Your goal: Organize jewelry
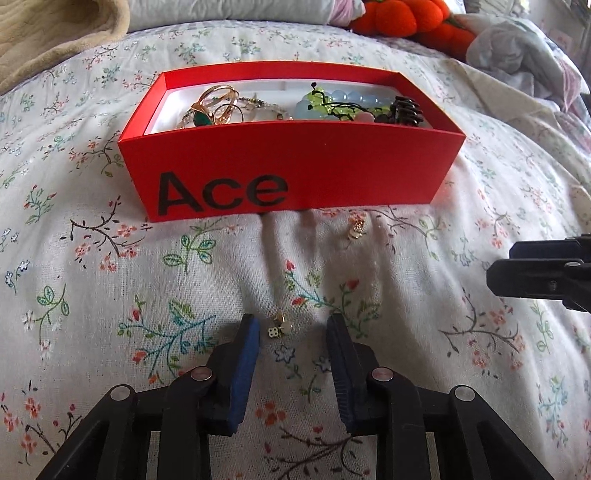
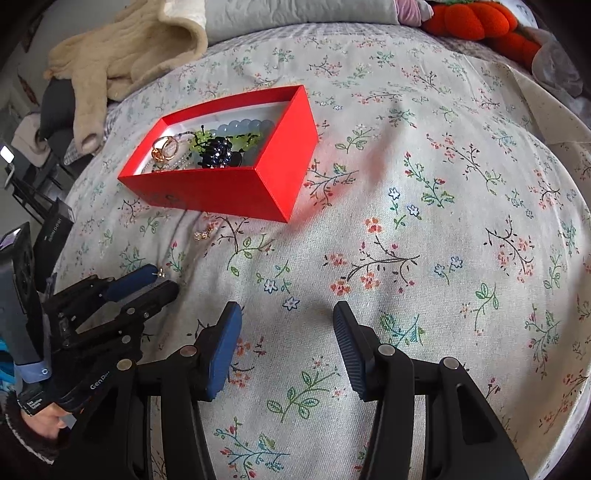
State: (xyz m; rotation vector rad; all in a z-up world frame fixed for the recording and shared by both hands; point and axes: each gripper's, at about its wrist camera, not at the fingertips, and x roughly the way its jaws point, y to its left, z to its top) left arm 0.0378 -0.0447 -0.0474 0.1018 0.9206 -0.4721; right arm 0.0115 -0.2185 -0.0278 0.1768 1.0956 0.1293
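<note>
A red box [image 1: 295,173] marked "Ace" [image 2: 207,192] stands on the floral bedsheet. It holds gold rings [image 1: 218,107], blue beads [image 1: 347,98], green beads and a dark hair claw [image 1: 404,110]. A small gold earring with a die charm [image 1: 277,328] lies on the sheet between the fingertips of my open left gripper [image 1: 293,325], nearer the left pad. It also shows in the right wrist view [image 2: 161,273] at the left gripper's tip [image 2: 157,280]. A second gold earring [image 1: 355,228] lies just in front of the box [image 2: 204,233]. My right gripper [image 2: 286,317] is open and empty above bare sheet.
A beige plush blanket [image 2: 122,55] lies at the back left of the bed. Orange plush pumpkins [image 2: 476,20] and crumpled cloth [image 1: 517,48] lie at the back right. Dark furniture [image 2: 33,177] stands past the bed's left edge.
</note>
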